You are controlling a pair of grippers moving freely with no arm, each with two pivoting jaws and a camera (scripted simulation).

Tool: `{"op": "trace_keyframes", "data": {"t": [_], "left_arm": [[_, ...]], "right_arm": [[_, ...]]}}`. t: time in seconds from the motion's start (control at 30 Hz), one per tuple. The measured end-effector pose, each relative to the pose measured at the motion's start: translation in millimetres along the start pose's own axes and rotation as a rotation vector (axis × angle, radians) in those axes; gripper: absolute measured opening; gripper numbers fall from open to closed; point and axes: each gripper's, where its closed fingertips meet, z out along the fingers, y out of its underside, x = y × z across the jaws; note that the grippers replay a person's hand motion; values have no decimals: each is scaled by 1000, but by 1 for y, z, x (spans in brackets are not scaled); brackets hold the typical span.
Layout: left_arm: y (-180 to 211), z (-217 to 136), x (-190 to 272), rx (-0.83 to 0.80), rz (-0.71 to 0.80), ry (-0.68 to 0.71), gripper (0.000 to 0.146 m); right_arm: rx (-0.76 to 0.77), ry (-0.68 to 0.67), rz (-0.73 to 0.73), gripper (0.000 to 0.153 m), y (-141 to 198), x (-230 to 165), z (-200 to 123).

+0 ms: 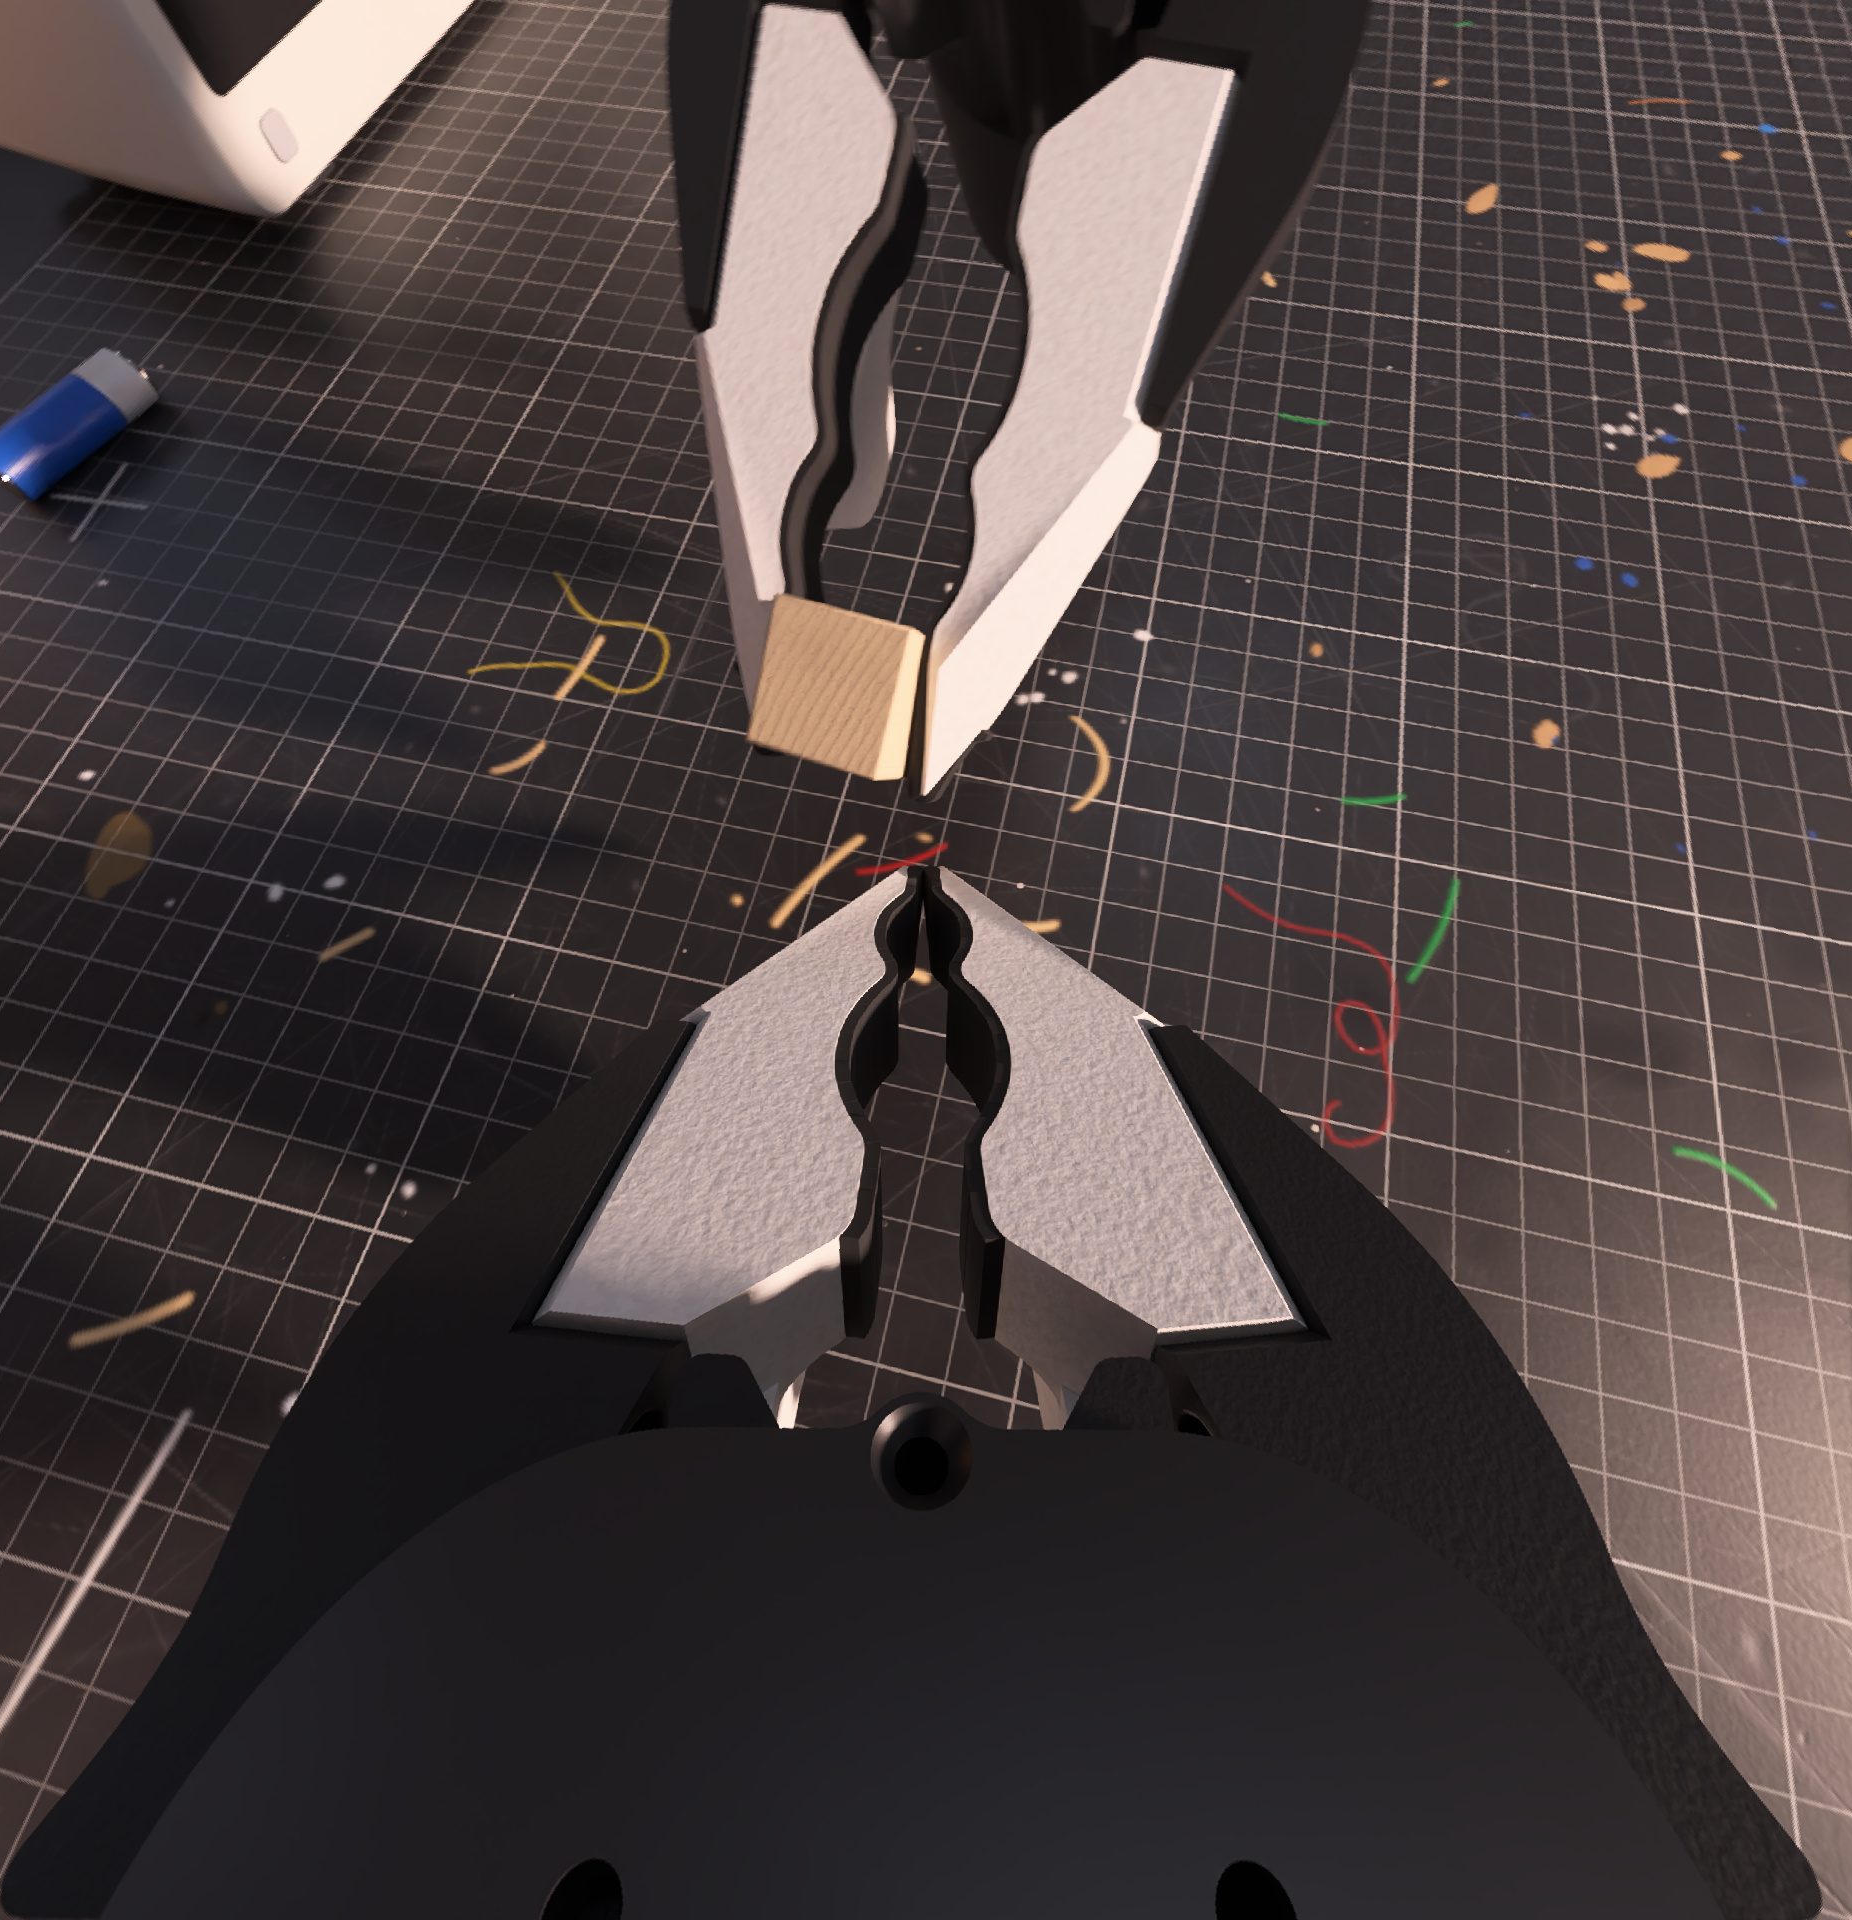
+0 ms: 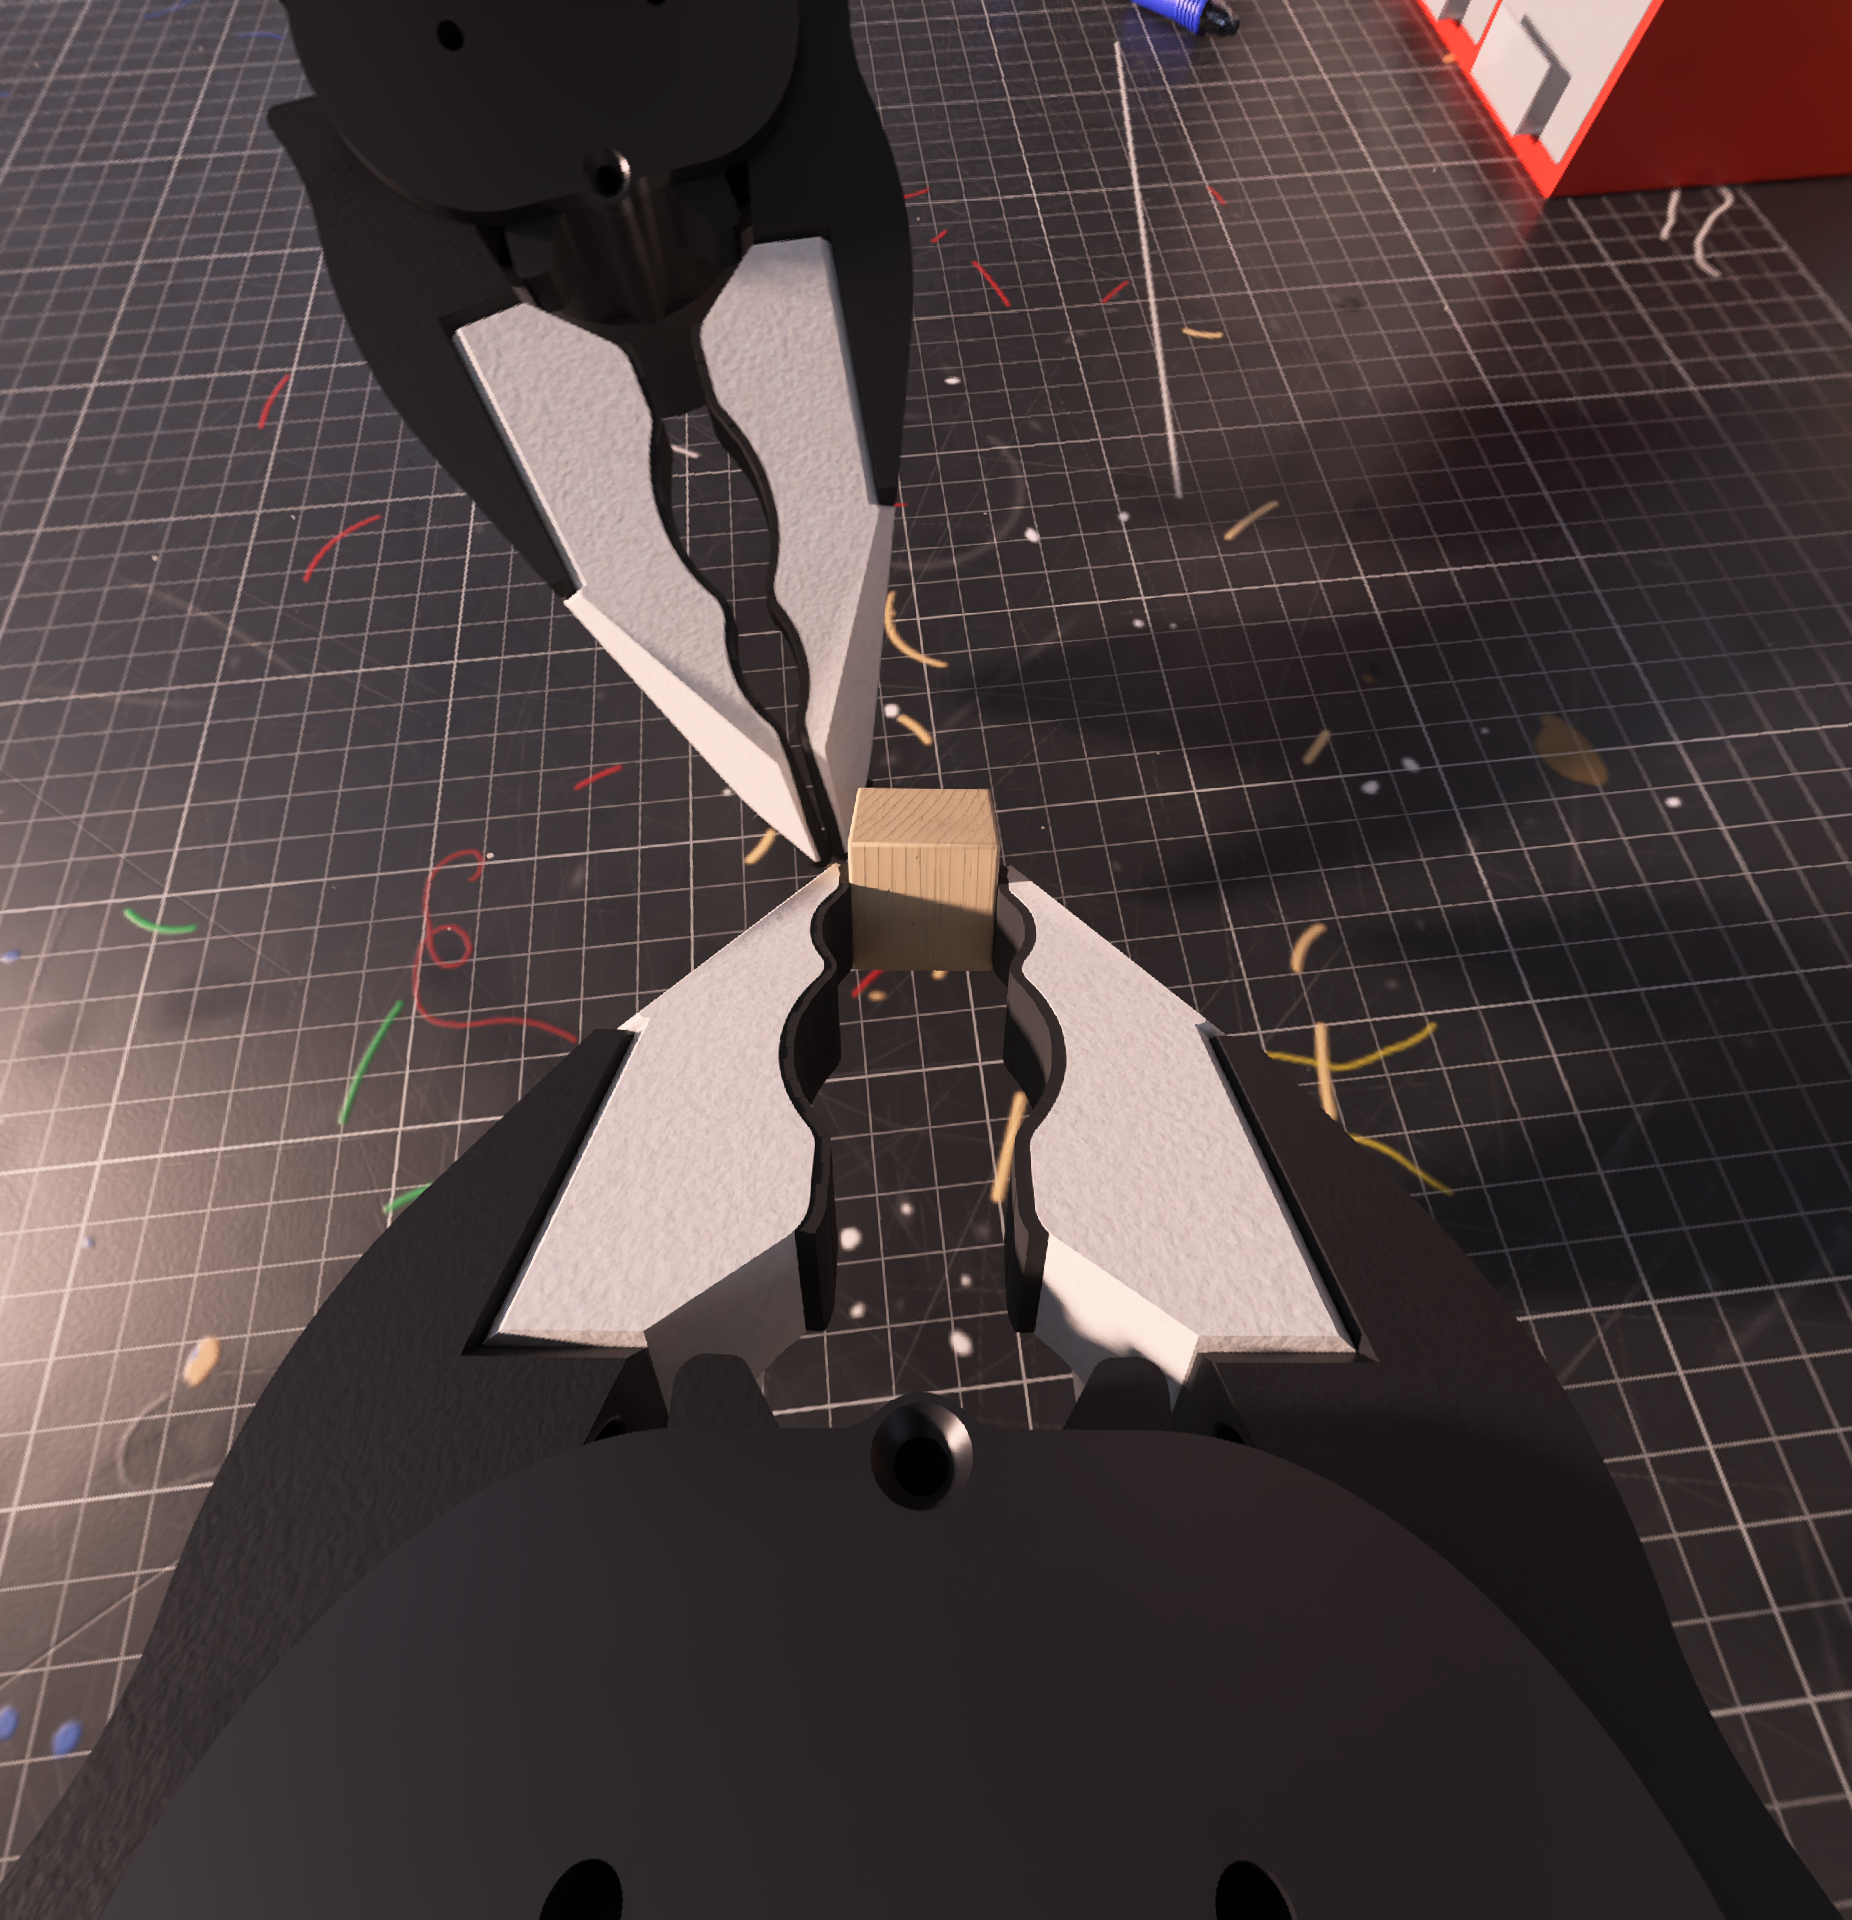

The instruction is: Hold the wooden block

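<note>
Pinching wooden block (image 2: 922, 891), right gripper (image 2: 920, 914)

Open mat, crowded centre

The two grippers meet tip to tip around the wooden block (image 2: 922, 883); a white device (image 1: 174, 94), blue lighter (image 1: 65, 421) and red box (image 2: 1691, 83) stand well apart.

A black gridded cutting mat (image 1: 1524, 935), paint-flecked and scratched, lay under warm slanting light, bearing a white device (image 1: 205, 94), a blue lighter (image 1: 65, 421) and a red box (image 2: 1722, 83).
</note>
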Motion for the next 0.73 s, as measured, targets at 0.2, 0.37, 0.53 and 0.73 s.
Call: {"op": "trace_keyframes", "data": {"t": [0.2, 0.37, 0.53, 0.73], "left_arm": [[0, 0, -9, 4, -55, -8, 0], [-2, 2, -15, 3, -69, 41, 4], [-2, -1, -2, -15, -62, 183, 16], [-1, 0, 7, -14, 18, 97, 39]], "right_arm": [[-46, 5, -13, 26, 9, 2, 0], [-39, -48, -2, 26, 10, -2, -2], [-46, -111, 10, 26, 11, -10, -4], [-49, -169, 53, 26, 10, -19, -4]]}}
